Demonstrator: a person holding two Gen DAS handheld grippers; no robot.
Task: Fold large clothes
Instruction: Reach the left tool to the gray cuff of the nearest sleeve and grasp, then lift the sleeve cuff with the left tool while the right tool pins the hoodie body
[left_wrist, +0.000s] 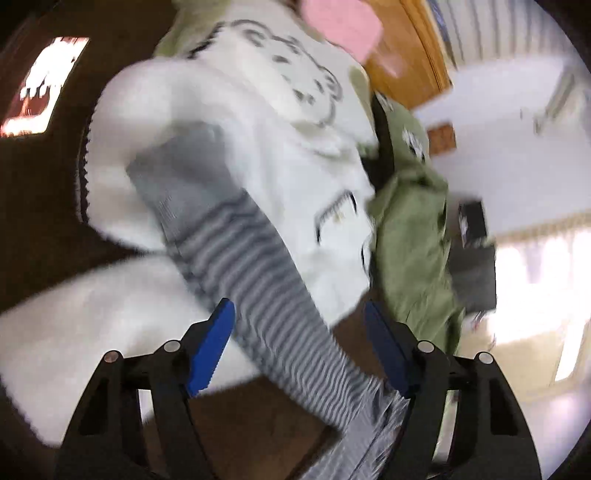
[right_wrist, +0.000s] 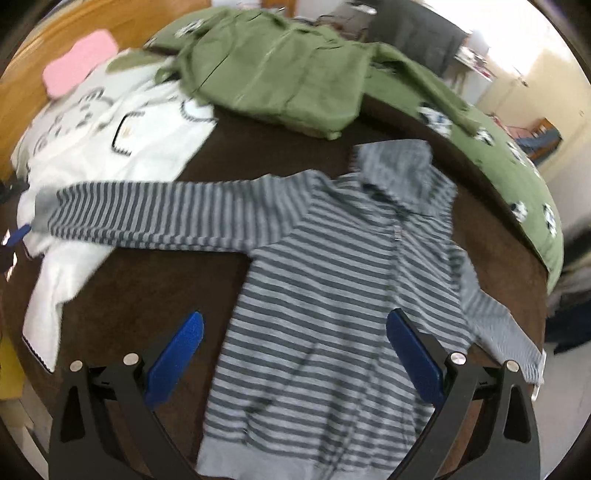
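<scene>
Striped hoodie (right_wrist: 332, 280) lies flat beneath the right gripper (right_wrist: 295, 332), jaws apart. Left gripper (left_wrist: 299, 321), also spread, straddles its sleeve (left_wrist: 266, 295); gripping there risks snagging the white sweater (left_wrist: 258, 129) underneath.

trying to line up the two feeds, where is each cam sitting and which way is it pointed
Left wrist: on the left gripper, looking along the striped sleeve toward the white sweater; its blue fingers show, open.
Right wrist: on the right gripper, above the striped hoodie body; open blue fingers show.
Shared: hoodie, white sweater, green jacket, pink cloth.
</scene>
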